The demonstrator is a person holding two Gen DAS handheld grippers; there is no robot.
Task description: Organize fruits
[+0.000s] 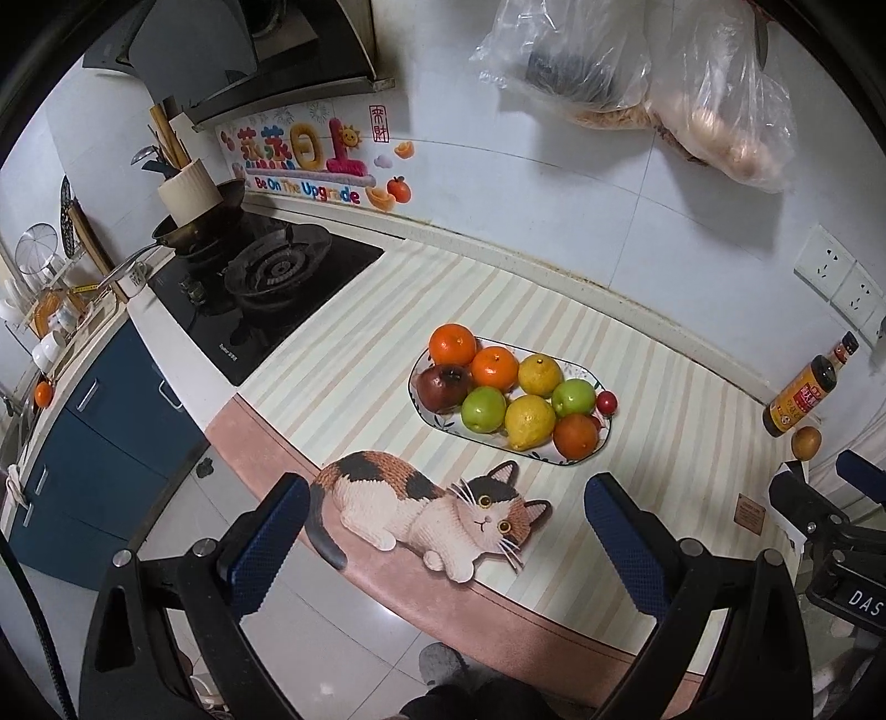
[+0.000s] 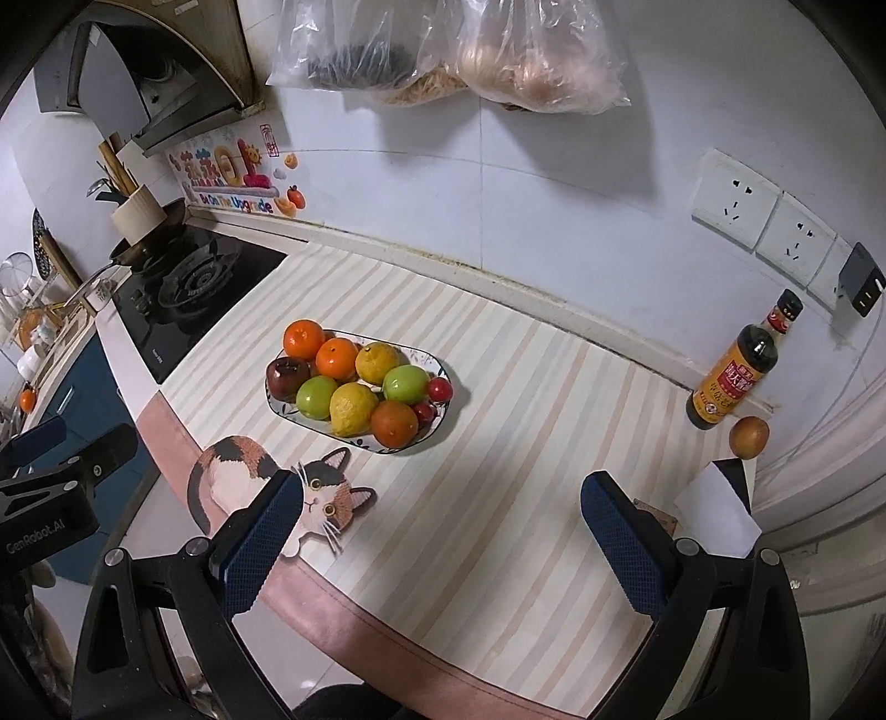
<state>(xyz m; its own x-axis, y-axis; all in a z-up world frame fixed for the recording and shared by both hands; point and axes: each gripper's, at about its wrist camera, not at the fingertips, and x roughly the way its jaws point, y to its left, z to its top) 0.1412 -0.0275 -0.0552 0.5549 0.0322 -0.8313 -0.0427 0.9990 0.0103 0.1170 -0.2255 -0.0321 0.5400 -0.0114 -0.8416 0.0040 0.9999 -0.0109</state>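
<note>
An oblong patterned plate (image 1: 584,459) (image 2: 412,446) on the striped counter mat holds oranges (image 1: 453,343), lemons (image 1: 530,421), green apples (image 1: 483,409), a dark red apple (image 1: 443,386) and small red fruits (image 1: 607,401). A brown round fruit (image 1: 805,441) (image 2: 748,436) lies apart beside a sauce bottle. My left gripper (image 1: 446,518) is open and empty, hovering near the counter's front edge over a cat-shaped mat (image 1: 432,512). My right gripper (image 2: 440,507) is open and empty, to the right of the plate and nearer the front.
A gas hob (image 1: 266,288) with a pan is at the left. A soy sauce bottle (image 2: 739,368) stands at the back right by wall sockets (image 2: 733,199). Plastic bags (image 2: 443,50) hang on the wall. A white card (image 2: 714,512) lies at the right.
</note>
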